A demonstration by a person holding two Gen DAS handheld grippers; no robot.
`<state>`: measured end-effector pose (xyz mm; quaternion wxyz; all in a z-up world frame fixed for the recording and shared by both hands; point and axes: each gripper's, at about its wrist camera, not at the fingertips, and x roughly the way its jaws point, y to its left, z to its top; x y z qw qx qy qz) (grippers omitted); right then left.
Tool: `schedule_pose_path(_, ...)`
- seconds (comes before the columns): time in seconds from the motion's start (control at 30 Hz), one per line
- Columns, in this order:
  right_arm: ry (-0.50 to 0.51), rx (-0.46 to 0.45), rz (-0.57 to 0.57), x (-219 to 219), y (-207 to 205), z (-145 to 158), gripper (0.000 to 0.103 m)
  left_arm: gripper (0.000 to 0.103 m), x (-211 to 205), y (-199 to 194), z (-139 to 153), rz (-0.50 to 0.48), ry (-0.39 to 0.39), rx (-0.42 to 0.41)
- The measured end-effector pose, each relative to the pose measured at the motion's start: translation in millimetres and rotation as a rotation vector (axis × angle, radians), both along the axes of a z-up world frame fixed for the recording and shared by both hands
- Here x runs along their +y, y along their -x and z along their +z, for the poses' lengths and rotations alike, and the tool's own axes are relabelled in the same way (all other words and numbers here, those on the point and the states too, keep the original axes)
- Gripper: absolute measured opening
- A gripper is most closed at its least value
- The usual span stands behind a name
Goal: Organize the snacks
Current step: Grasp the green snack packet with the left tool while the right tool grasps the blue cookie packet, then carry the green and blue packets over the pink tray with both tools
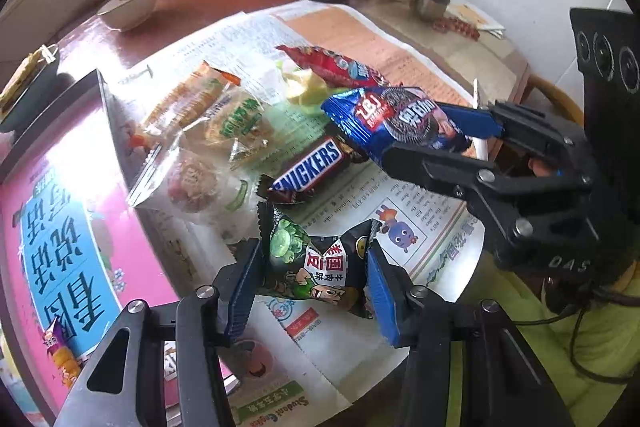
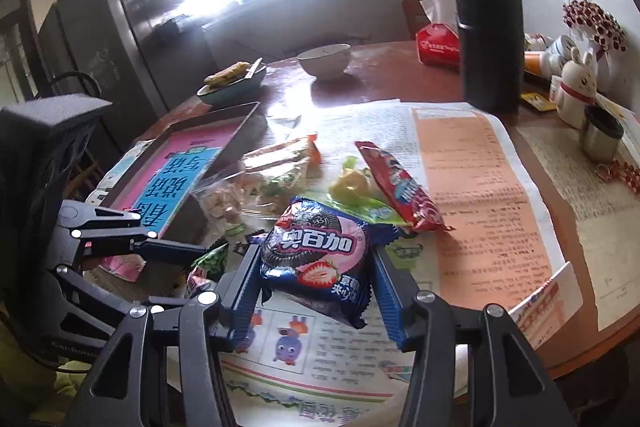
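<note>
Two snacks are in our jaws now, and the tray (image 1: 60, 195) with the pink sheet inside looks empty, so we judge the sorting has hardly begun. Our left gripper (image 1: 314, 277) points steeply down, its jaws closed on the green pea packet (image 1: 310, 263) low over the newspaper (image 1: 360, 347) on the tabletop. Our right gripper (image 2: 316, 275) tilts down more gently and holds the blue cookie packet (image 2: 316, 251) lifted above the pile. The Snickers bar (image 1: 310, 169), the red packet (image 1: 336, 67) and several clear-wrapped snacks (image 1: 200, 147) lie beside the tray.
</note>
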<state>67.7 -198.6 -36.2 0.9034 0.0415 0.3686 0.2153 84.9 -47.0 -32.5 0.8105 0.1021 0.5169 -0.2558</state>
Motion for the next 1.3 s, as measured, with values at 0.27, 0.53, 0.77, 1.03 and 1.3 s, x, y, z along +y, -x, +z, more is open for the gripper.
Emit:
schedule_pose_path(0.27,-0.003,-0.031,0.021,9.7,6.1,8.7,0.053,0.052,14.8,2.8,13.4,0.045,0.025,-0.036)
schedule_pose_path(0.53,-0.005,-0.047,0.024,13.4,8.5,13.6,0.053,0.052,29.3,5.8,25.0,0.094,0.040,-0.072)
schedule_pose_path(0.77,0.006,-0.069,0.033,20.7,11.5,19.3,0.053,0.052,40.2,8.6,32.7,0.129,0.052,-0.094)
schedule_pose_path(1.03,0.011,-0.091,0.064,36.7,16.5,25.4,0.053,0.052,56.9,10.3,37.3,0.176,0.067,-0.106)
schedule_pose_path(1.3,0.015,-0.107,0.116,58.4,21.2,31.2,0.053,0.052,80.2,15.4,45.5,0.234,0.074,-0.136)
